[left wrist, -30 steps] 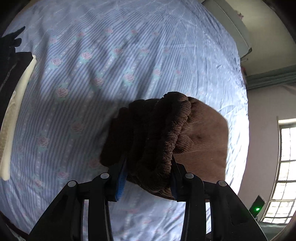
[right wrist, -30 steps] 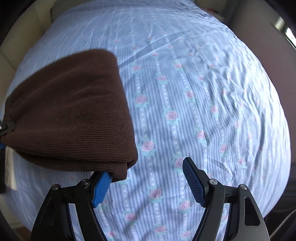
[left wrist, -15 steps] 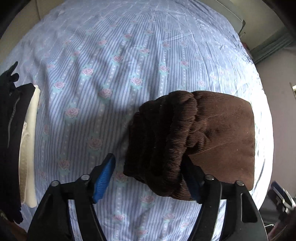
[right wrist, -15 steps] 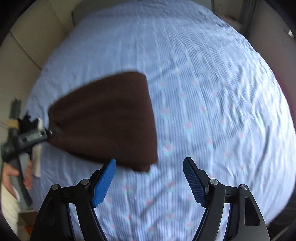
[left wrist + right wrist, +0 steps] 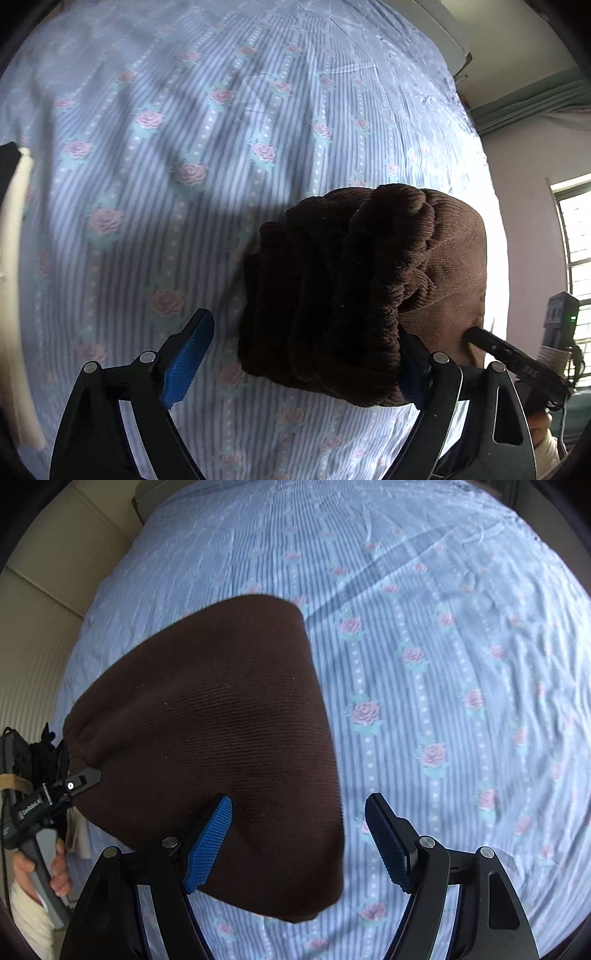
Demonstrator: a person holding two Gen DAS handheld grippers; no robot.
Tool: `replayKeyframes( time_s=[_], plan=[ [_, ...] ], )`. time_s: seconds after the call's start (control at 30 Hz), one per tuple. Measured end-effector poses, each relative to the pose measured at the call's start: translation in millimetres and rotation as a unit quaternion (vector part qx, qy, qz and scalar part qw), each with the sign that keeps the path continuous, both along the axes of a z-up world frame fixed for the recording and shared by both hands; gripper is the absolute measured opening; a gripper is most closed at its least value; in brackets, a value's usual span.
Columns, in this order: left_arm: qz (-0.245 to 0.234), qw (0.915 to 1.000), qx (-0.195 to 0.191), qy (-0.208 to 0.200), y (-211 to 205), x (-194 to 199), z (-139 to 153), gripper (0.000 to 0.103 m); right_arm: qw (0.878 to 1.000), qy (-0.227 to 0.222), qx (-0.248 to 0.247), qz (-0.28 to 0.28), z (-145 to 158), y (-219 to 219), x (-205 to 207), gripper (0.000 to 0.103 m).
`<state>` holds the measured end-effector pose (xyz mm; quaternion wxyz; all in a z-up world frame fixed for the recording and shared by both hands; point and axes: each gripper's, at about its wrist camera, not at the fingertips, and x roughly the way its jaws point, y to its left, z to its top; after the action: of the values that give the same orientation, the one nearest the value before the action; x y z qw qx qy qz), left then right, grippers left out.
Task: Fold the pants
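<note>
- Bedsheet (image 5: pixel 461 664): blue-striped cotton with a rose print, creased.
- Pants (image 5: pixel 221 738): brown ribbed corduroy, folded into a thick bundle lying on the sheet; the underside is hidden.
- Left gripper (image 5: pixel 295 354): fingers spread, bundle edge against the right pad.
- Right gripper (image 5: pixel 299 842): fingers spread, gripping nothing, over the bundle's near edge.
</note>
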<state>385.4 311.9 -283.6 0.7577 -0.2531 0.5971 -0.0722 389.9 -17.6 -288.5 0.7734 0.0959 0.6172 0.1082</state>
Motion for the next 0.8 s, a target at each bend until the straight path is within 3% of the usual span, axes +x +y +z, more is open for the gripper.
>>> replayKeyframes(
  time_s=[0.33, 0.43, 0.67, 0.8],
  plan=[
    [0.014, 0.9979, -0.063, -0.003, 4, -1, -24, 0.088, 1.000, 0.017, 0.014, 0.008, -29, 10, 16, 0.075],
    [0.027, 0.9951, -0.095, -0.003, 8, -7, -30, 0.080, 1.000, 0.021, 0.022, 0.006, -37, 14, 18, 0.075],
    [0.047, 0.9939, -0.100, -0.003, 11, -16, -21, 0.065, 0.997, 0.052, 0.055, -0.022, -48, 14, 27, 0.076],
    [0.049, 0.9953, -0.083, 0.000, 7, -19, -8, 0.059, 0.997, 0.047, 0.061, -0.012, -39, 18, 24, 0.059]
  ],
)
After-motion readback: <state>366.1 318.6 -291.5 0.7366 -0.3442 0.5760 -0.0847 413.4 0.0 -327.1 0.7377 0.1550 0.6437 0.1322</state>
